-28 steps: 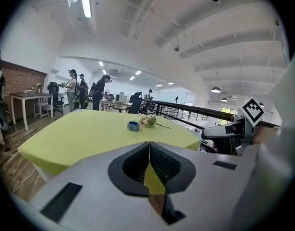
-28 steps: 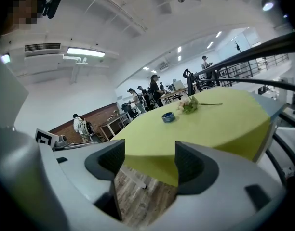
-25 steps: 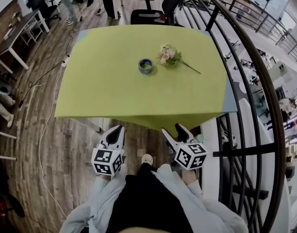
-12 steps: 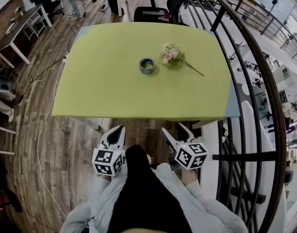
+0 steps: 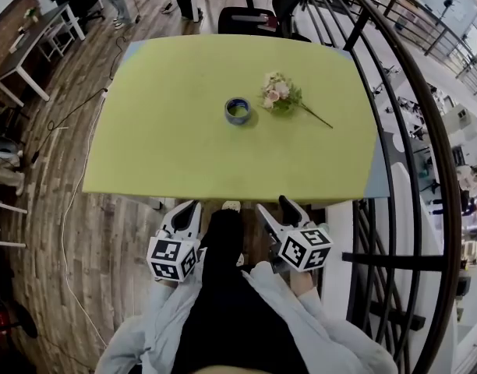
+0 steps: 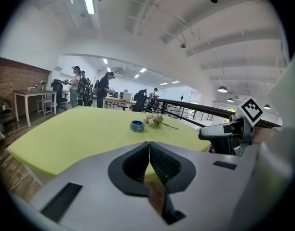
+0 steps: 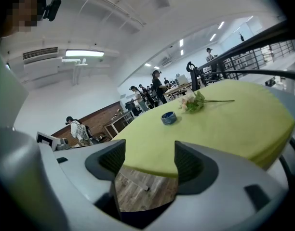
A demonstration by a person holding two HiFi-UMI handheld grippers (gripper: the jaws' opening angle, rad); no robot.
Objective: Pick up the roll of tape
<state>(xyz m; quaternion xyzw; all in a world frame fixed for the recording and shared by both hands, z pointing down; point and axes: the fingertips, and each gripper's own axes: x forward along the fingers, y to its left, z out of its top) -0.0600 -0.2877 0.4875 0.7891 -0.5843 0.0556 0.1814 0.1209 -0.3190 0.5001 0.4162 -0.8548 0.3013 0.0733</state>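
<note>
Head view: roll of tape (image 5: 238,110) lies flat mid-way across the green table (image 5: 168,154), flower sprig (image 5: 279,93) just beside it.
Left gripper (image 5: 190,209): jaws pressed together, nothing between, off the table's near edge, well apart from the tape.
Right gripper (image 5: 274,204): jaws spread, empty, off the near edge too.

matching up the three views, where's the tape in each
Head view: tape upper middle, just left of the flowers.
Left gripper view: tape near centre, flowers at its right.
Right gripper view: tape near centre, flowers up right.
Shared landmark: the flowers.
</note>
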